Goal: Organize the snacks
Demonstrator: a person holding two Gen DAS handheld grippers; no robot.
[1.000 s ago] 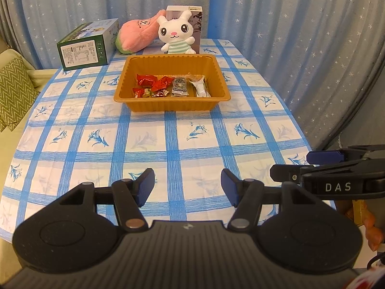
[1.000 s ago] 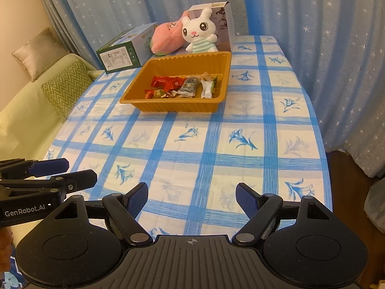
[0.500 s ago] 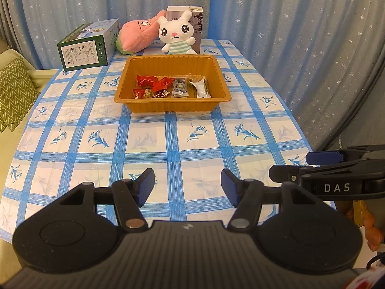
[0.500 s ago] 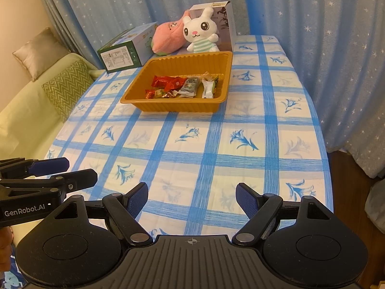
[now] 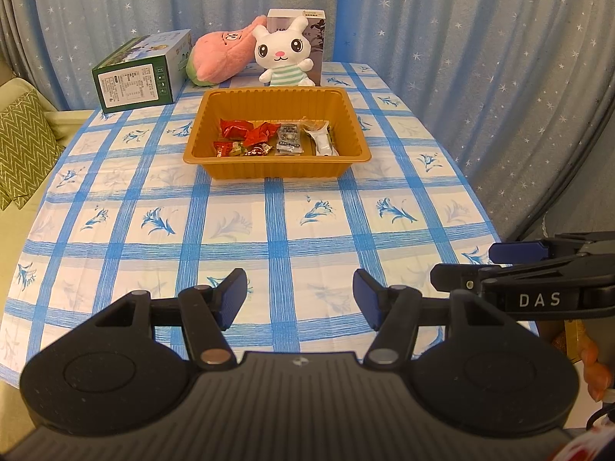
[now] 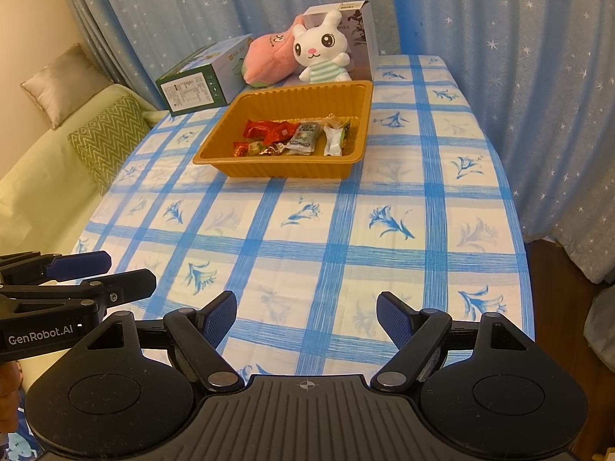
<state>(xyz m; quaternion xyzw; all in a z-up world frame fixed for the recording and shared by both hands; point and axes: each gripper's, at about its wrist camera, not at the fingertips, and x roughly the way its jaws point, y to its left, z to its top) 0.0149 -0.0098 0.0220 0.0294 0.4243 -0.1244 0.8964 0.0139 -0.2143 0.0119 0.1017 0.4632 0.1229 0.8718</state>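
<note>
You are holding the left gripper [image 5: 299, 295] and right gripper [image 6: 306, 319] with jaws apart and empty, well short of the ribbed orange plastic tray [image 5: 276, 167]; the wrapped snacks [image 5: 269, 139] are lying inside it, so approach low over its near rim.

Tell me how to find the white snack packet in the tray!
Look at the orange tray in the middle of the blue checked tablecloth, in front of the white bunny toy. The snacks lie in a row inside it. The white packet is at the right end, beside the grey packet, far from the red wrappers.
</note>
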